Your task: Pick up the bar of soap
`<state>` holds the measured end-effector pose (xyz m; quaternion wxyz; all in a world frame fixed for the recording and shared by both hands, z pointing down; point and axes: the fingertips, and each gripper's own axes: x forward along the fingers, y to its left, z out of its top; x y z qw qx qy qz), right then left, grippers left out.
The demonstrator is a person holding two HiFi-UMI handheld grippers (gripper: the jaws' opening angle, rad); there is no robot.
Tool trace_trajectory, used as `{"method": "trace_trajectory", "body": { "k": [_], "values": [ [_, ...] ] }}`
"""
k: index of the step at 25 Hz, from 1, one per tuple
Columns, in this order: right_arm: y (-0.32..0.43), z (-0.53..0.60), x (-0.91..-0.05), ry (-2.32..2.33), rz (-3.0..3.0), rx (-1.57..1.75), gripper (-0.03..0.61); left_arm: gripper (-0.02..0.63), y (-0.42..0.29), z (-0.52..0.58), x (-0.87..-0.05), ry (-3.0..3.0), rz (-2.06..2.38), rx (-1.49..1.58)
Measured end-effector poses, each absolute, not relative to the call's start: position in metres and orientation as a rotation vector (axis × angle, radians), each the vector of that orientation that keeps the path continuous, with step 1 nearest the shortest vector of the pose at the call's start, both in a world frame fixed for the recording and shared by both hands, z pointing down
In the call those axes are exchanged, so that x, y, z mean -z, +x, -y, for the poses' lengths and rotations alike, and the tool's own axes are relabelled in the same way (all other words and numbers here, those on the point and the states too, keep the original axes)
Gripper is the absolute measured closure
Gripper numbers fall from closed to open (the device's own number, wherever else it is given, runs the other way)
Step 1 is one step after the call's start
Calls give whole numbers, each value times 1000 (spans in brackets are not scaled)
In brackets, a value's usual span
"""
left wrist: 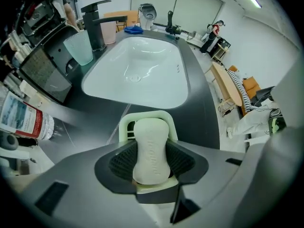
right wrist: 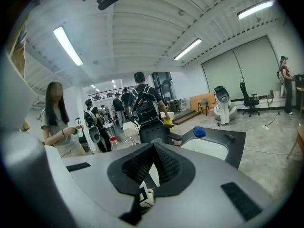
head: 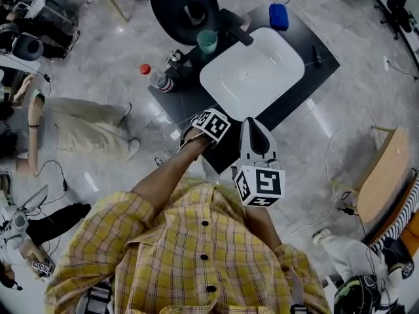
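Left gripper view puts the bar of soap [left wrist: 151, 152] lying lengthwise in its pale green soap dish [left wrist: 142, 119] on the dark table [left wrist: 202, 110], just in front of the white sink basin [left wrist: 137, 72]. Your left tool [left wrist: 152, 146] stands wide, its ribbed pads flanking the bar's sides without clearly pressing on it. That rounded, smooth bar may squirt forward or upward if you close too high on its curve. Pads set too low could catch the dish's rim and drag or lift the dish along. Your right tool [right wrist: 153, 163] is closed on nothing, held clear of the table.
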<state>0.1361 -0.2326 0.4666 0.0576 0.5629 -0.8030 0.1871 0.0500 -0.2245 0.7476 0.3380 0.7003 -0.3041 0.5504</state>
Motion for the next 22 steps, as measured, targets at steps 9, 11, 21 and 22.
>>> {"method": "trace_trajectory", "body": {
  "k": [9,11,21,22],
  "values": [
    [136,226,-468,1713,2405,-553,558,426,46,227,-736,1859,874,-1316],
    [135,224,-469,1716,2401,-552,558,426,48,227,-730,1871,879,-1284],
    [122,216,-462,1708,2408,-517,558,426,44,226,-681,1973,981,-1113],
    [122,216,-462,1709,2407,-513,558,426,43,227,-675,1989,997,-1091]
  ]
}}
